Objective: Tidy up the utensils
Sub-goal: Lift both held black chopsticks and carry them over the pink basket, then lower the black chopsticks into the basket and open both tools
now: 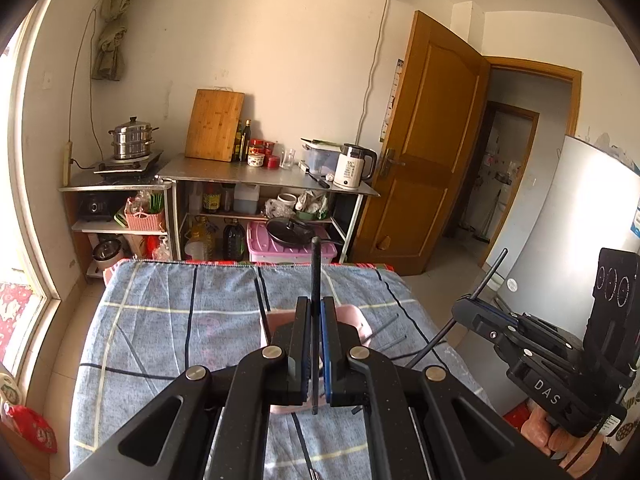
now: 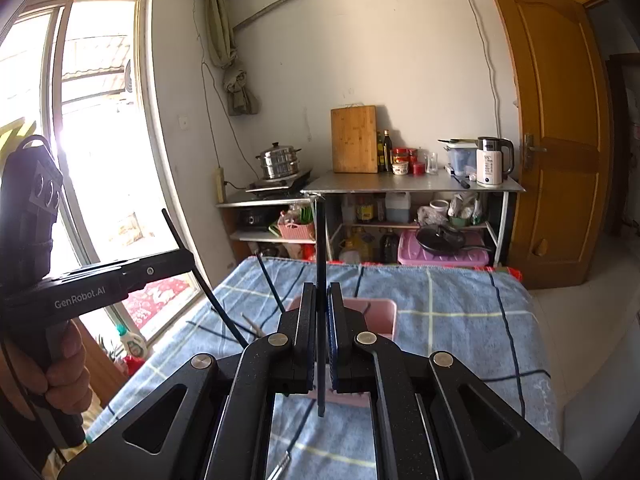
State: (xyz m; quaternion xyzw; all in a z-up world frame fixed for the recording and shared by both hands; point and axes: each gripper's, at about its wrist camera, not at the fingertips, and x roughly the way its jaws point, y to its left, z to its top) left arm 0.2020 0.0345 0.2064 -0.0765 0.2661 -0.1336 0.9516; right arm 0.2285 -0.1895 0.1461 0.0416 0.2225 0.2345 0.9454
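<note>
Each gripper, left gripper [image 1: 316, 312] and right gripper [image 2: 321, 300], clenches one thin black chopstick [image 1: 315, 272] upright over the pink tray [image 2: 380, 312] just ahead; light, stiff and likely slippery, it seems best pinched mid-shaft.

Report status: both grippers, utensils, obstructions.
Left gripper shut on a black chopstick. Right gripper shut on another chopstick. Pink box below, nothing blocking.
</note>
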